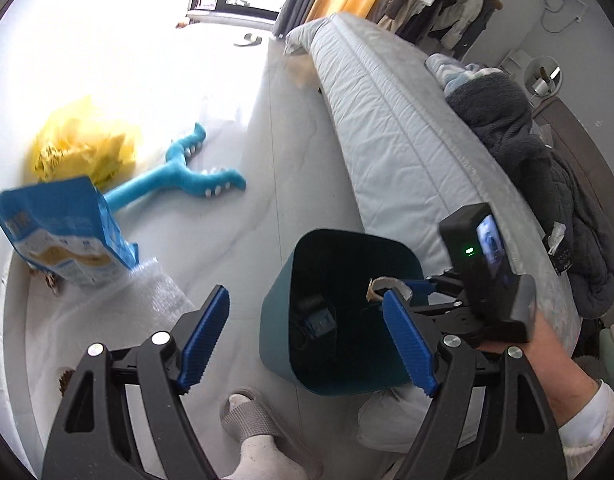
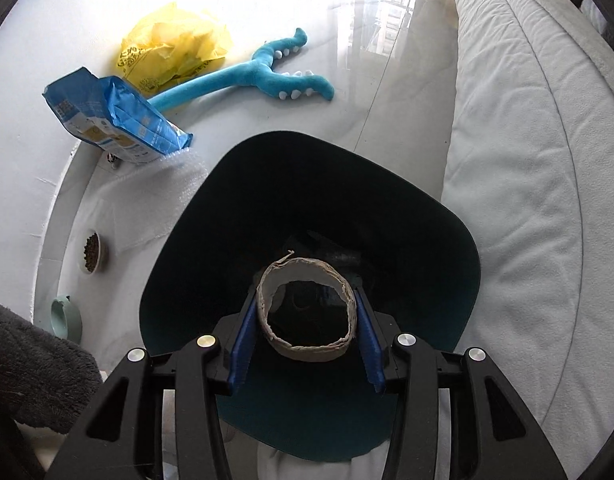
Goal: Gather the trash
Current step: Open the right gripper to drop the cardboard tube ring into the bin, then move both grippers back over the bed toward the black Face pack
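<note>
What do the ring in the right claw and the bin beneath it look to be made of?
Ring: likely cardboard, a matte grey-brown tube core with frayed, layered edges. Bin: probably moulded plastic, smooth dark teal walls with a slight sheen. Right claw grips the ring.

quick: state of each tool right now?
Left tool: open, holding nothing, next to the bin.
Right tool: closed on the cardboard roll, held over the bin's opening.

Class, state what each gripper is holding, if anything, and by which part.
The right gripper holds a cardboard tube, its jaws pinching opposite outer sides, above the bin. The left gripper holds nothing.
</note>
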Demonstrator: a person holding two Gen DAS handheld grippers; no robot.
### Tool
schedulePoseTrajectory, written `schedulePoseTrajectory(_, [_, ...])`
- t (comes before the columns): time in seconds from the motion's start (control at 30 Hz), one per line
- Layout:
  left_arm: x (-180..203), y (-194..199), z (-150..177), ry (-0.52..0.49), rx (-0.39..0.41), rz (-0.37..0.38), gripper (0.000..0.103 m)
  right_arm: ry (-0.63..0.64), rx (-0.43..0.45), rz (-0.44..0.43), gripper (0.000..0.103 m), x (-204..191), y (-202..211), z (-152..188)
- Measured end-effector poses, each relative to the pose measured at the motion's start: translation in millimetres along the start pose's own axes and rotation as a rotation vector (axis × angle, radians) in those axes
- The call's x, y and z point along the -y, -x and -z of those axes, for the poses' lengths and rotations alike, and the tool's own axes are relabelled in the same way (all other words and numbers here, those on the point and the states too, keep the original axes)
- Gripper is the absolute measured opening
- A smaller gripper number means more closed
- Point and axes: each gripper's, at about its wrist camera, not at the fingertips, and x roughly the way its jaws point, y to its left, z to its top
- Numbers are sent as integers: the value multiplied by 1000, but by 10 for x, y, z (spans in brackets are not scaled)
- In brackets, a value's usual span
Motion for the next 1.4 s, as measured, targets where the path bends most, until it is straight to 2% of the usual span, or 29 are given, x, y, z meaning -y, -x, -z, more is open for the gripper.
schedulePoseTrajectory(0.1, [76, 203, -33, -39, 44, -15, 81, 5, -10, 23, 61, -8, -20, 37])
schedulePoseTrajectory(0.2, [149, 401, -60, -63, 86, -15, 81, 8, -11, 43, 66, -13, 20, 68])
schedulePoseTrajectory(0.37, [382, 684, -95, -117, 157, -6, 81, 19, 43, 48, 69, -20, 243, 125])
schedulePoseTrajectory(0.47, [528, 779, -101, -155, 188, 5, 81, 14, 98, 37, 74, 15, 444, 182])
schedulePoseTrajectory(0.63, [824, 873, -83, -219, 238, 24, 82, -18, 178, 28, 75, 197, 757, 310])
schedulePoseTrajectory(0.83, [1155, 894, -130, -261, 278, 50, 84, -107, 324, 21, 79, 573, 1218, 504])
schedulePoseTrajectory(1.07, [1474, 756, -160, -293, 290, 46, 87, -205, 456, 67, 85, 1015, 1583, 791])
schedulePoseTrajectory(1.4, [1918, 503, -199, -329, 287, 89, 90, -395, 573, 179, 97, 1619, 1914, 1237])
